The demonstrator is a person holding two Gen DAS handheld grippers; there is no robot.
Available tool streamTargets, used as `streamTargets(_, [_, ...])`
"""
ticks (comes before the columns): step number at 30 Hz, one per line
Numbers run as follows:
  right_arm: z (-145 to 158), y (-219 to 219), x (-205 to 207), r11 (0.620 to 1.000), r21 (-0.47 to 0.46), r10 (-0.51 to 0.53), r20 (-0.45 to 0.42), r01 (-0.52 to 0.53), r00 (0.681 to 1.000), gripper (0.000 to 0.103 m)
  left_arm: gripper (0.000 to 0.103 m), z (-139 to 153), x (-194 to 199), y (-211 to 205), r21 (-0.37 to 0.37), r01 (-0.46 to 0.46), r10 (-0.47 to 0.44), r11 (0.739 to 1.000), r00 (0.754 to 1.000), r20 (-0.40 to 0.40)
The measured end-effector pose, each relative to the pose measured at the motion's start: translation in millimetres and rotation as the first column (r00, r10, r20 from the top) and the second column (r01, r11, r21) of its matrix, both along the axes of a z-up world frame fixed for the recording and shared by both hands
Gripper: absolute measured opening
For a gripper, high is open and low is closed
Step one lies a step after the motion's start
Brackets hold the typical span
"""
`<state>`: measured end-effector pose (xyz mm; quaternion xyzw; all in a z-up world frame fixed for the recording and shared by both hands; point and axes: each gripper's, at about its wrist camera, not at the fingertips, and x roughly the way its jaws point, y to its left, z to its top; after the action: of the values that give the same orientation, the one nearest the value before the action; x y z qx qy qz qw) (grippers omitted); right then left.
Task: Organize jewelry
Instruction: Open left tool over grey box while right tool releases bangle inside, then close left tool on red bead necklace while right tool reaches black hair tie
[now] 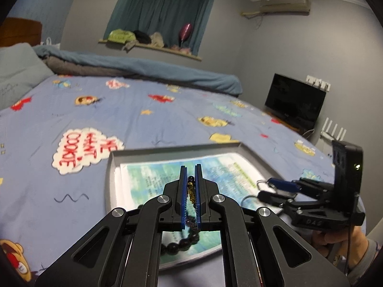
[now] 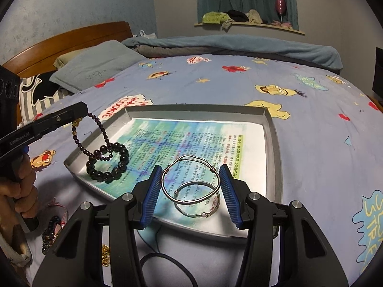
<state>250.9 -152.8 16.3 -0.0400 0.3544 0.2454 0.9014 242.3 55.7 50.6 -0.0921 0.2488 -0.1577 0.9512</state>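
Note:
A grey tray [image 2: 273, 143] lined with a printed sheet lies on the bed. My left gripper [image 1: 191, 169] is shut on a thin dark bead string [image 2: 100, 129] that hangs over the tray's left part, just above a large black bead bracelet [image 2: 107, 165] lying in the tray. My right gripper [image 2: 190, 174] holds a silver bangle [image 2: 191, 181] between its blue pads [image 2: 153, 191], over the tray's near side. A second silver bangle [image 2: 198, 201] lies in the tray under it. In the left wrist view the right gripper [image 1: 275, 186] shows at the right with the bangle.
The blue cartoon bedsheet [image 2: 215, 83] surrounds the tray. More jewelry, dark beads [image 2: 50, 234] and a gold chain [image 2: 105, 256], lies on the sheet at lower left. A black cable [image 2: 167, 263] runs below the tray. Pillows [image 2: 91, 64] and a headboard stand at far left.

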Motion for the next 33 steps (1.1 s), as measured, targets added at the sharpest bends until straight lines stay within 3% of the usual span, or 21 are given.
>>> streamTargets(10, [-8, 2, 4, 1.0, -0.028, -0.015, -0.02, 0.014, 1.0, 0.049, 0.009, -26, 15, 3, 0.045, -0.042, 0.047, 0.998, 0.991, -0.125])
streamTargets(13, [-10, 2, 5, 0.999, -0.039, -0.018, -0.022, 0.017, 1.0, 0.05, 0.024, -30, 17, 6, 0.053, -0.066, 0.073, 0.996, 0.987, -0.146])
streamTargets(18, [-10, 4, 4, 0.999, -0.047, -0.011, -0.017, 0.01, 1.0, 0.051, 0.037, -33, 18, 6, 0.052, -0.062, 0.07, 0.997, 0.984, -0.163])
streamTargets(23, [-7, 2, 0, 0.999, -0.033, -0.008, -0.001, 0.008, 1.0, 0.057, 0.041, -32, 14, 6, 0.061, -0.07, 0.079, 0.996, 0.984, -0.16])
streamTargets(25, [-3, -1, -4, 1.0, -0.015, -0.005, 0.02, 0.005, 1.0, 0.06, 0.058, -30, 11, 6, 0.062, -0.07, 0.079, 0.996, 0.985, -0.151])
streamTargets(27, [1, -4, -9, 1.0, 0.0, -0.007, 0.039, 0.007, 0.999, 0.06, 0.068, -27, 5, 5, 0.064, -0.073, 0.081, 0.995, 0.988, -0.129])
streamTargets(33, [10, -16, -30, 0.998, 0.06, -0.013, 0.069, 0.009, 0.998, 0.061, 0.075, -16, -17, -1, 0.083, -0.061, 0.067, 0.995, 0.995, -0.08])
